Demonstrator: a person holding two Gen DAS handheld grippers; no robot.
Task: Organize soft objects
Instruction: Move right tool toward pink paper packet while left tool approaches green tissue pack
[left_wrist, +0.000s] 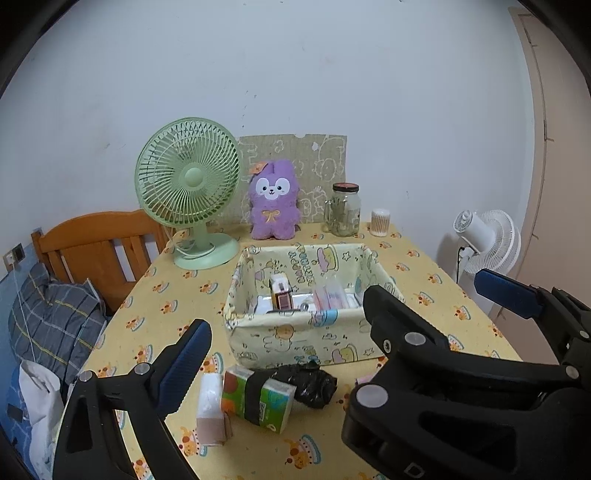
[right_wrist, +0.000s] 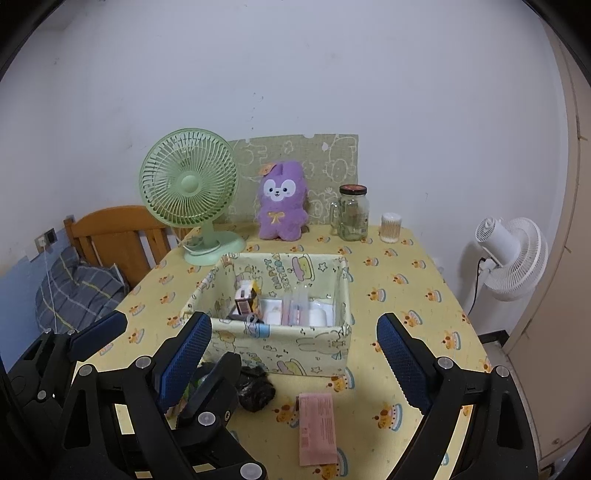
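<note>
A printed fabric storage box (left_wrist: 295, 345) (right_wrist: 291, 350) sits mid-table and holds small packets. In front of it lie a green-orange tissue pack (left_wrist: 258, 400), a white-pink tissue packet (left_wrist: 210, 410), a crumpled black bag (left_wrist: 314, 382) (right_wrist: 255, 391) and a flat pink packet (right_wrist: 317, 428). A purple plush bunny (left_wrist: 274, 199) (right_wrist: 282, 201) stands at the table's back. My left gripper (left_wrist: 280, 362) is open above the tissue packs, empty. My right gripper (right_wrist: 295, 373) is open above the pink packet, empty. The right gripper also shows at the right of the left wrist view.
A green desk fan (left_wrist: 188, 188) (right_wrist: 190, 188), a glass jar (left_wrist: 345, 210) (right_wrist: 352, 212) and a cotton-swab tub (left_wrist: 379, 222) (right_wrist: 390, 227) stand at the back. A wooden headboard (left_wrist: 96, 243) and bedding lie left. A white floor fan (right_wrist: 513, 254) stands right.
</note>
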